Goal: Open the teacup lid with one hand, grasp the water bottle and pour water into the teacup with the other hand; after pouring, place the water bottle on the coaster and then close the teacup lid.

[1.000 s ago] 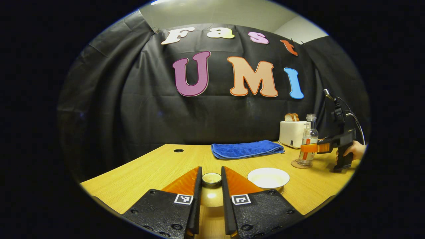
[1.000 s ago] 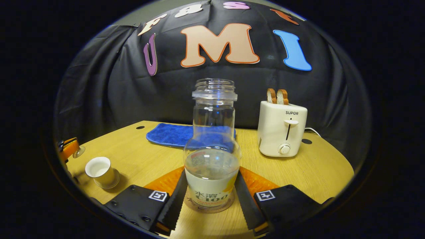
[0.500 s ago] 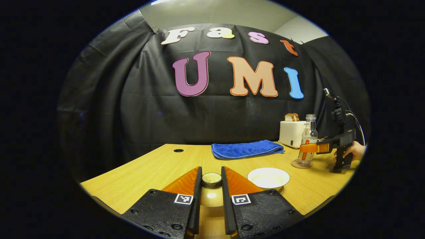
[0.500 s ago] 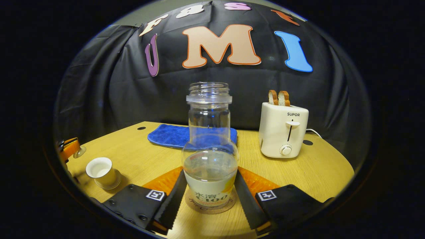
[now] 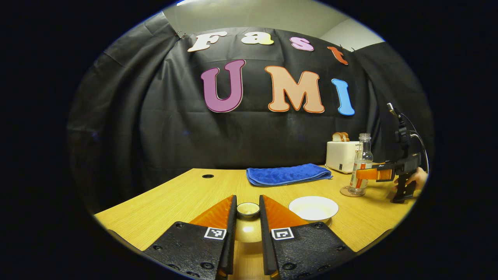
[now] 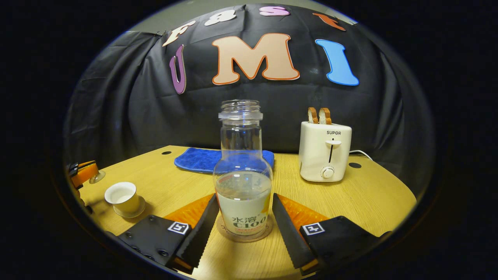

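Desk (image 6: 362,194) across lower frame. Bottle (image 6: 243,186) upright on coaster (image 6: 229,235), centre of right gripper view, between spread jaws of right gripper (image 6: 243,229), not touched. Cup (image 6: 123,196) lower left. Left gripper (image 5: 248,225) jaws pinching lid (image 5: 248,210), bottom centre.

A clear water bottle (image 6: 242,182) stands upright on a round coaster (image 6: 244,234) on the wooden tabletop (image 6: 362,198), between the two fingers of the right claw (image 6: 242,223), which sit just off its sides with a narrow gap showing. Beyond the claw lies a folded blue towel (image 6: 198,159), and beyond it to the right a white toaster (image 6: 325,151) holds two bread slices. Far left of the claw, an open teacup (image 6: 123,197) sits on its saucer, and the left claw (image 6: 85,173) holds the lid at the edge.
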Available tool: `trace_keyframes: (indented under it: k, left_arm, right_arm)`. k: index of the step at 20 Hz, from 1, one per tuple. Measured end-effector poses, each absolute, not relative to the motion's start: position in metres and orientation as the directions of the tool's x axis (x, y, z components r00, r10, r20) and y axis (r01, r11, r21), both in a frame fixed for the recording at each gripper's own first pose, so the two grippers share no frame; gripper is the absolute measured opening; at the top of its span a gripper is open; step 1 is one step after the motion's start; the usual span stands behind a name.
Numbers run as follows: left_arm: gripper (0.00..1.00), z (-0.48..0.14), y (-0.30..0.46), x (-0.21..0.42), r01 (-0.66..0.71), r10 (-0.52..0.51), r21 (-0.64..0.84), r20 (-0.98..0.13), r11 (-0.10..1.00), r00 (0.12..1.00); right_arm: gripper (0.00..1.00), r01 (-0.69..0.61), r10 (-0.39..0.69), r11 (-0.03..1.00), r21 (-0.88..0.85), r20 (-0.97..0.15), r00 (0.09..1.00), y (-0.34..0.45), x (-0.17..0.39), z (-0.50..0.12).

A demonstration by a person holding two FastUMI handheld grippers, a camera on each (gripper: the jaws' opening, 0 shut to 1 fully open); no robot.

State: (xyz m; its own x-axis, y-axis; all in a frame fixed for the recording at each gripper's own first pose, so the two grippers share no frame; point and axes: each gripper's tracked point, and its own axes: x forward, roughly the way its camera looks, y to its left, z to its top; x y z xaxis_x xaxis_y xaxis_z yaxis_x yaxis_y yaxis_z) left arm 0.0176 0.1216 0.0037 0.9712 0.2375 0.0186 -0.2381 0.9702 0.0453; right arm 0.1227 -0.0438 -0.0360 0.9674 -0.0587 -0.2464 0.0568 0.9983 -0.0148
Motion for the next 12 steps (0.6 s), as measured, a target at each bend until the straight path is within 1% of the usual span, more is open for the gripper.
trace_keyframes:
  k: [3, 9, 10, 11, 12]
  left_arm:
    - [0.28, 0.003, 0.119, 0.021, -0.228, 0.228, 0.045, 0.017, 0.972, 0.974]
    - [0.28, 0.001, 0.106, 0.036, -0.161, 0.160, 0.047, 0.013, 0.986, 0.987]
    - [0.28, 0.002, 0.102, 0.039, -0.145, 0.145, 0.048, 0.010, 0.988, 0.989]
    - [0.27, 0.001, 0.098, 0.042, -0.130, 0.129, 0.049, 0.009, 0.990, 0.992]
    - [0.28, 0.001, 0.095, 0.046, -0.113, 0.113, 0.049, 0.008, 0.992, 0.994]
  right_arm:
    - [0.89, 0.056, -0.059, 0.998, -0.022, -0.245, 0.968, -0.044, 0.117, -0.037]
    - [0.89, 0.068, -0.070, 0.998, -0.019, -0.232, 0.970, -0.048, 0.099, -0.036]
    - [0.84, 0.067, -0.069, 0.998, -0.017, -0.227, 0.972, -0.048, 0.096, -0.034]
    - [0.89, 0.064, -0.066, 0.998, -0.016, -0.220, 0.973, -0.047, 0.094, -0.033]
    - [0.89, 0.066, -0.068, 0.998, -0.017, -0.211, 0.975, -0.047, 0.090, -0.031]
